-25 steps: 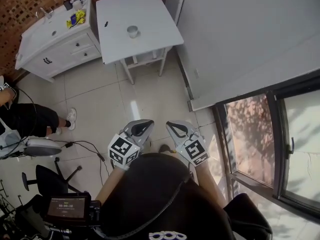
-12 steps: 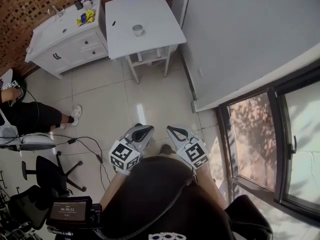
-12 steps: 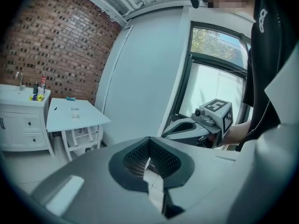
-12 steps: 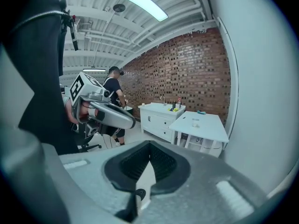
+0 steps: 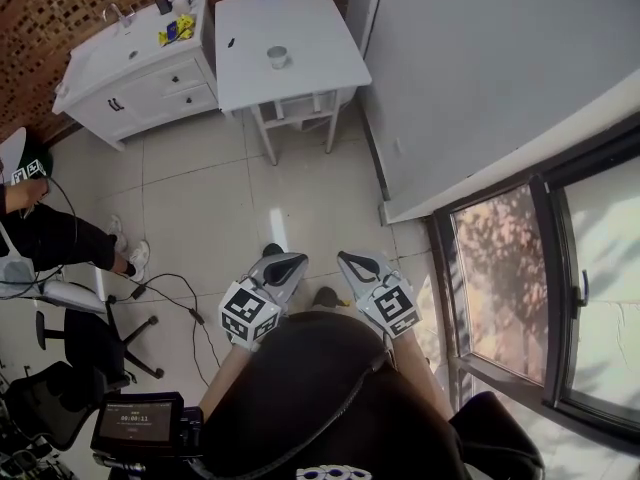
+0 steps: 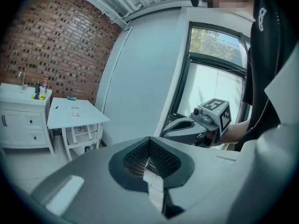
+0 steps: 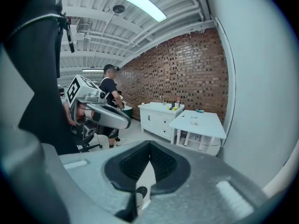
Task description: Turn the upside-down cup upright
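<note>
- Head view: the cup (image 5: 278, 57) stands on the white table (image 5: 310, 28), straight ahead of the left gripper (image 5: 288, 263) and the right gripper (image 5: 347, 261) and well apart from both. Whether its mouth faces up or down cannot be made out.
- White cabinet (image 5: 140, 78): beside the table, ahead and to the left of the left gripper.
- Tiled floor (image 5: 230, 188): lies between the grippers and the table.
- Left gripper: jaws fully together, nothing between them.
- Right gripper: jaws fully together, nothing held; positioned just beside the left gripper.
- Window (image 5: 520, 278): to the right of the right gripper.
</note>
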Available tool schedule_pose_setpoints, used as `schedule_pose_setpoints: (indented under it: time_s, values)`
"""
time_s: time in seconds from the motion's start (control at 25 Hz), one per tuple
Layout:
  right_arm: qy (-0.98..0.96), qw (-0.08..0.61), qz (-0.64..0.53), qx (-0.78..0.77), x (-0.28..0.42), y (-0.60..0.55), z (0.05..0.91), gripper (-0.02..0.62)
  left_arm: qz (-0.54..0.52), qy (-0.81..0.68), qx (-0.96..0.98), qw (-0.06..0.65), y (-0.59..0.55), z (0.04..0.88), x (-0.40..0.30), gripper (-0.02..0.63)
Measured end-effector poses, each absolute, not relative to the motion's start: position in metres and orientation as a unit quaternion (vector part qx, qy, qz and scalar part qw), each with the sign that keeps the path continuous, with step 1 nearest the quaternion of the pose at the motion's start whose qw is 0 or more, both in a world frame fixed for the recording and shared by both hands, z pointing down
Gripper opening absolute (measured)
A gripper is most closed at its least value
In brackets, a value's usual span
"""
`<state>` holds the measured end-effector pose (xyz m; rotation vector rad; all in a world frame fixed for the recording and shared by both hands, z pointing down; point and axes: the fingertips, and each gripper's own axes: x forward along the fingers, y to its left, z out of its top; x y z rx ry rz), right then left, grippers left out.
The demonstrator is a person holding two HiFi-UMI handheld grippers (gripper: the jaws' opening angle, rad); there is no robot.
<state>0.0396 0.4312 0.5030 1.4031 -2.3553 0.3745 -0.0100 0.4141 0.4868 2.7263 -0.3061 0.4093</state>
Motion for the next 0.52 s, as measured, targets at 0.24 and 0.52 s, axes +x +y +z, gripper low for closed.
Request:
schedule_pose_setpoints:
  time_s: [0.24, 0.52]
  values:
    - [-0.839, 0.186, 0.13, 0.494, 0.032, 0.429, 0.501, -0.008, 0.143, -0.113, 0.965, 0.187, 0.414, 0.489, -0.016, 0.015]
    - [-0.841, 0.196, 0.14, 0.484, 0.038, 0.402, 0.501, -0.008, 0.144, -0.114, 0.963, 0.198, 0.386, 0.49, -0.006, 0.015]
